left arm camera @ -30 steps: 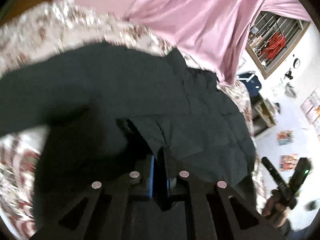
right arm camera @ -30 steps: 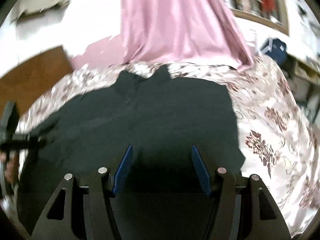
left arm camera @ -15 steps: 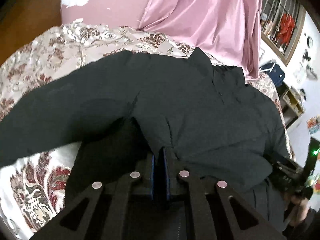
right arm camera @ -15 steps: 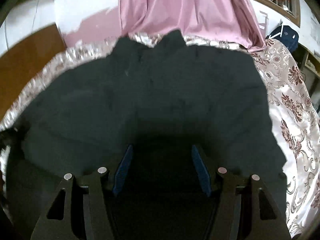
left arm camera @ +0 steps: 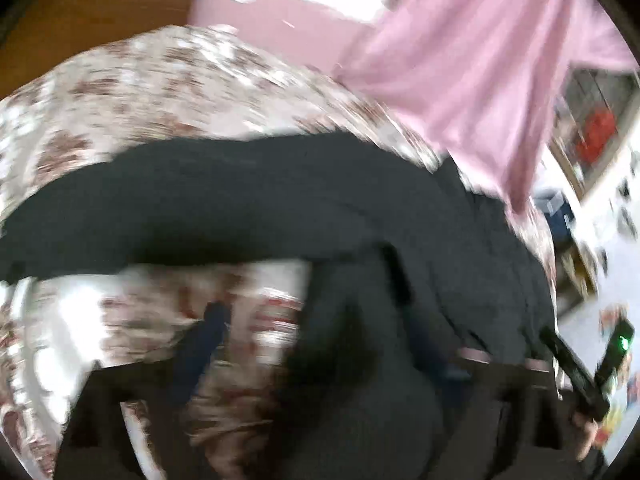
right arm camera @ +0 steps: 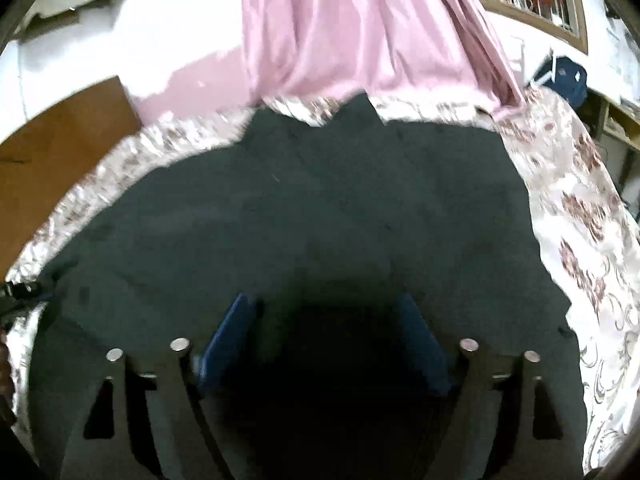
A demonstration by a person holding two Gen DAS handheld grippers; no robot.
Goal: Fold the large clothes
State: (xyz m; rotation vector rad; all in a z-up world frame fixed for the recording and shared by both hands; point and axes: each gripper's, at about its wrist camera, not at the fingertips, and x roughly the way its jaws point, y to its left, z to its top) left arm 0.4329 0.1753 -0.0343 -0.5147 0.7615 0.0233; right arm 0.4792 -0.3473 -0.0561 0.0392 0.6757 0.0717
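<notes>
A large dark green garment lies spread over the floral bedspread, one sleeve stretching out to the left. My left gripper is blurred, and its jaws are opening wide. The left finger stands over bare bedspread and the right finger over the dark cloth, with no pad pressing. In the right wrist view the garment fills the middle, its collar at the far edge. My right gripper hovers over the near part, jaws opening, with cloth below them but not pinched. The right gripper also shows at the left wrist view's right edge.
A pink curtain hangs behind the bed's far edge. A brown wooden panel stands at the left. A blue bag and shelves stand at the right, past the bedspread. The left gripper peeks in at the left edge.
My left gripper, shut on a fold of the garment before, has let go, spread its jaws wide and swung left. My right gripper's jaws have widened over the cloth.
</notes>
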